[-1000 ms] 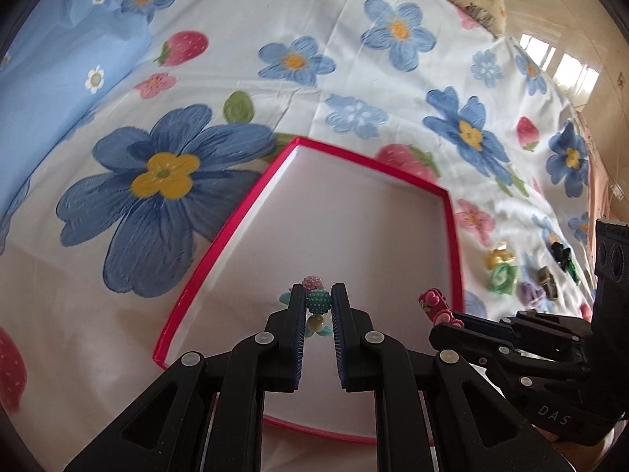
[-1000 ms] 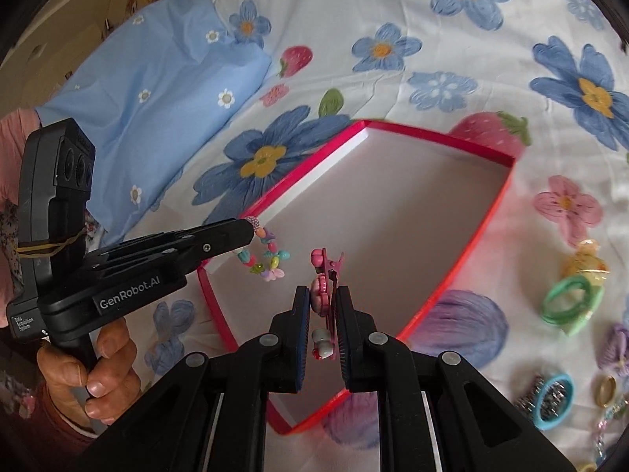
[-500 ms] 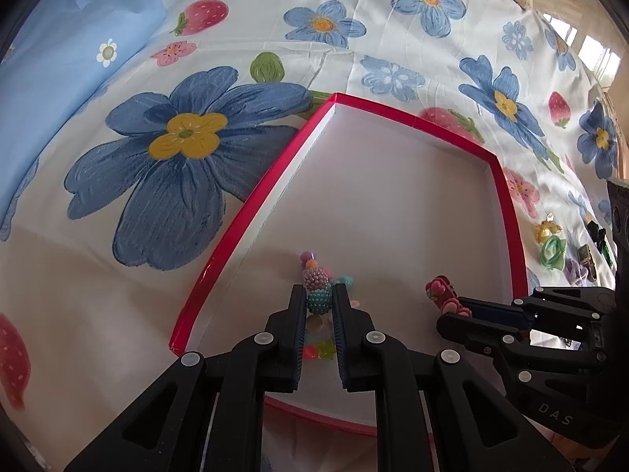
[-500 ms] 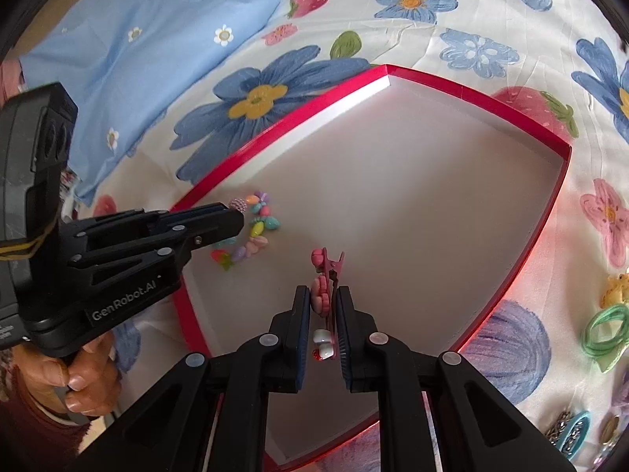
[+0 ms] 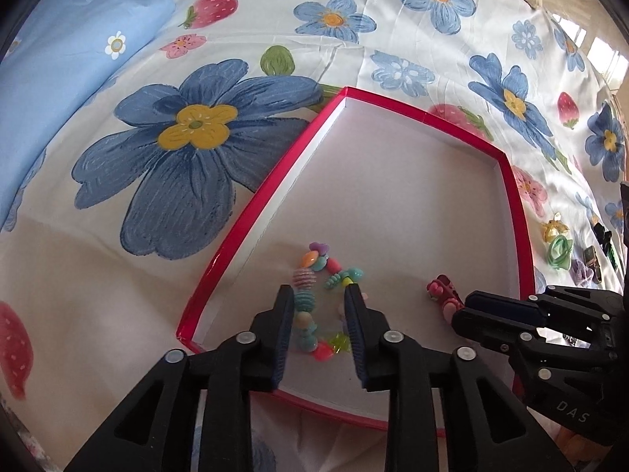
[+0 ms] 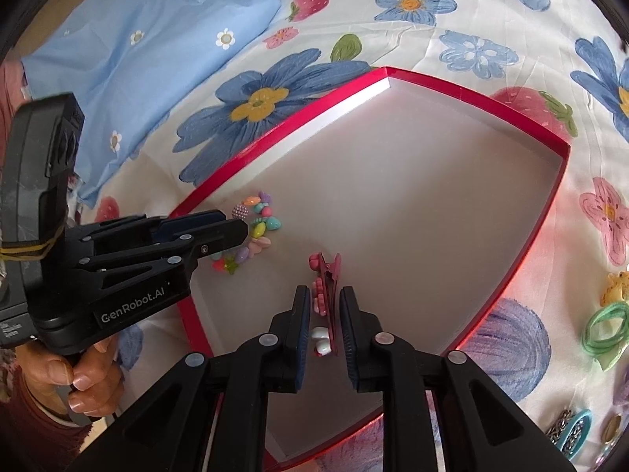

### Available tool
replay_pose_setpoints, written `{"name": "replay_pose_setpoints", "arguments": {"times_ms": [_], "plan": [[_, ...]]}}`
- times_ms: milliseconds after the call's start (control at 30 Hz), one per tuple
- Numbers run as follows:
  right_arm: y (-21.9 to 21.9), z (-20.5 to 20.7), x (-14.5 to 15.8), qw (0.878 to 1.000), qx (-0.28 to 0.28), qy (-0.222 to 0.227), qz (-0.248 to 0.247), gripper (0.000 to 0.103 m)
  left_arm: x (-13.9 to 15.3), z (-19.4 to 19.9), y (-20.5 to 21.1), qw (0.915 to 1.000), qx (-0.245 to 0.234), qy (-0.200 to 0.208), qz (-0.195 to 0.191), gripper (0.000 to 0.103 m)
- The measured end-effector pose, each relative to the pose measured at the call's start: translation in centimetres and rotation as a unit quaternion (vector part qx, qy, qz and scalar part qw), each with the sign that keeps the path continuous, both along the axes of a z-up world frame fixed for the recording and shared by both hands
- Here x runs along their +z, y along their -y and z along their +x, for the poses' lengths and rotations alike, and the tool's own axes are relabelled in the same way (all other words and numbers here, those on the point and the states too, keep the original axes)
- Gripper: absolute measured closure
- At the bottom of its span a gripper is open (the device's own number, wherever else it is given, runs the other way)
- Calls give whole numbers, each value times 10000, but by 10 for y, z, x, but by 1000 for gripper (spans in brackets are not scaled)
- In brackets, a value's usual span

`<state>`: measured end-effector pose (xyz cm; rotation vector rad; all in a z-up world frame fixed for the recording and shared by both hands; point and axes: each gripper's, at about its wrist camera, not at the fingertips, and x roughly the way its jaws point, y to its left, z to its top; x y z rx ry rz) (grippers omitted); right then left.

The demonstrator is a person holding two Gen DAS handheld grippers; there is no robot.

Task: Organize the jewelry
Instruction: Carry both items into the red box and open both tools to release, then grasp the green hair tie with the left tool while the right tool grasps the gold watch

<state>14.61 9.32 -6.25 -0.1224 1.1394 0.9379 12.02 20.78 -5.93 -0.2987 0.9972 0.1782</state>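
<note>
Surface: a bed sheet (image 5: 275, 8) printed with blue flowers and strawberries; it carries everything here.
Box: a shallow red-rimmed box (image 5: 251, 212) with a pale floor lies on the sheet, open at the top.
Bracelet: a beaded bracelet (image 5: 314, 299) of mixed pastel beads lies on the box floor near the left wall, curled in a loose loop.
Left hand-held gripper (image 5: 319, 306): fingers apart, one on each side of the bracelet's near part; nothing is clamped.
Hair clip: a pink hair clip (image 6: 326, 275) with small charms lies further right in the box, standing on its edge.
Right hand-held gripper (image 6: 324, 314): fingers slightly apart around the clip's near end; whether a pad touches it I cannot tell.
Waiting items: green hair ties (image 6: 603, 326), a yellow charm (image 6: 617, 285) and small clips (image 6: 570, 428) lie on the sheet right of the box.
Handling, bracelet: probably light and limp, the beads hard and slick; best pinched across one larger bead or the strand, so the rest hangs.
Handling, clip: probably light and stiff; the flat metal body gives a surer hold than the rounded charms, which may slip or snap off.
Progress: two pieces look placed; most of the jewelry is still outside.
</note>
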Motion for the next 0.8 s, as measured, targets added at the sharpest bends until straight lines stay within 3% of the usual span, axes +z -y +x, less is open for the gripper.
{"name": "replay_pose_setpoints", "arguments": {"times_ms": [67, 133, 267, 367, 467, 800], "plan": [[5, 0, 5, 9999, -79, -6, 104, 82, 6, -4, 0, 10000, 40, 63, -6, 60], [15, -2, 13, 9995, -175, 28, 258, 80, 11, -8, 0, 9999, 58, 136, -8, 55], [39, -4, 30, 9976, -446, 121, 519, 68, 24, -17, 5, 9996, 59, 273, 46, 52], [64, -4, 40, 9950, -723, 160, 672, 66, 35, -24, 10, 9992, 65, 393, 29, 48], [89, -4, 48, 9917, -1004, 202, 783, 61, 43, -29, 19, 9988, 9, 489, -13, 47], [169, -7, 54, 9806, -1787, 288, 757, 59, 64, -31, 58, 9970, -472, 613, -69, 47]]}}
